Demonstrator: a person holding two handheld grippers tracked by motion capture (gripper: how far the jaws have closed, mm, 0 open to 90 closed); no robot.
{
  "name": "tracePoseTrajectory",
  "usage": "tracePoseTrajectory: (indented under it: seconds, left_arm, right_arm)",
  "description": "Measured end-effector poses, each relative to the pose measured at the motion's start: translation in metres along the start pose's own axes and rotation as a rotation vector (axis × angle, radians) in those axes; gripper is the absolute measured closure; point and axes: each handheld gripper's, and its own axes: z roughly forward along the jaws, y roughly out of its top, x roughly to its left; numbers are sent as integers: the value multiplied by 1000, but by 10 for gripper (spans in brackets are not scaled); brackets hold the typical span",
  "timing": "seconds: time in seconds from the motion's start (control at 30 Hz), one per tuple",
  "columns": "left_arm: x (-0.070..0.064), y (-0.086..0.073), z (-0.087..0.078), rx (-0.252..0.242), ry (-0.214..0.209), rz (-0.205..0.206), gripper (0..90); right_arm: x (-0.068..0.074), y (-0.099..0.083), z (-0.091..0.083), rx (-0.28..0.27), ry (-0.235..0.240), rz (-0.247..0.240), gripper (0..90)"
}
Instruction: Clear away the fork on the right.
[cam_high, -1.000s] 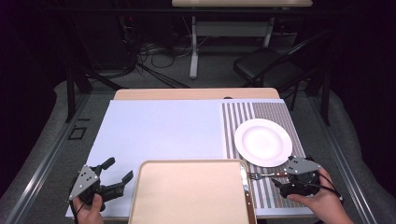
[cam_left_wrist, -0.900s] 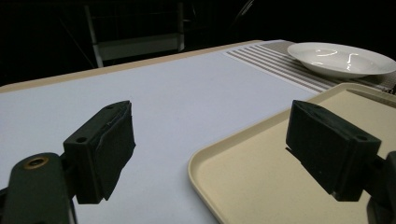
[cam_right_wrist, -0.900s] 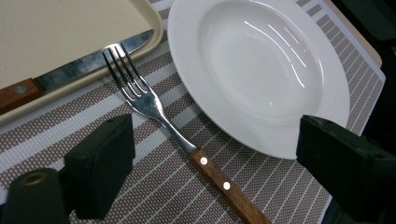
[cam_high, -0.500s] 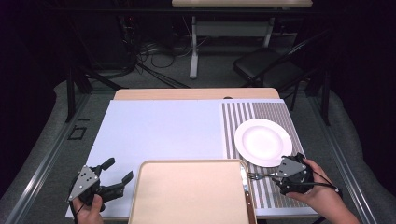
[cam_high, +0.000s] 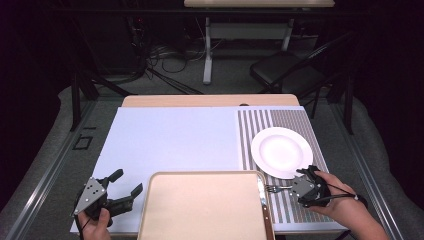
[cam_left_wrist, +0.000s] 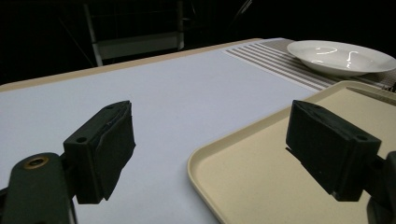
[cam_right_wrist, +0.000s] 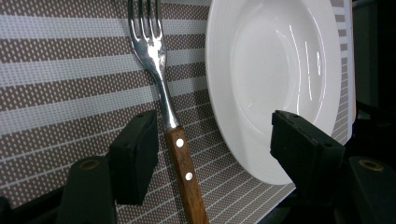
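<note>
I look down into a dark room. Beyond my counter (cam_high: 200, 101), a grey floor (cam_high: 165, 85) carries tangled cables (cam_high: 165, 52), a white table leg (cam_high: 207, 55) and a black chair (cam_high: 287, 72). Light falls mainly on the counter, leaving the edges black.

The high view looks down the table; both tool views sit low, sharing the white plate (cam_high: 281, 151).

No legible text, label or number anywhere.
</note>
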Motion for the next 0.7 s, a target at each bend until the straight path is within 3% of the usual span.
tracePoseTrajectory:
  seconds: [0.2, 0.47, 0.7]
  left_arm:
    - [0, 0, 0, -4, 0, -3, 156]
    - [0, -1, 1, 0, -4, -8, 156]
    - [1, -1, 1, 4, -6, -11, 156]
  right_arm:
    - [-2, 1, 4, 5, 26, -36, 379]
    - [-3, 0, 8, -15, 55, -44, 412]
    - [-5, -6, 11, 3, 67, -49, 428]
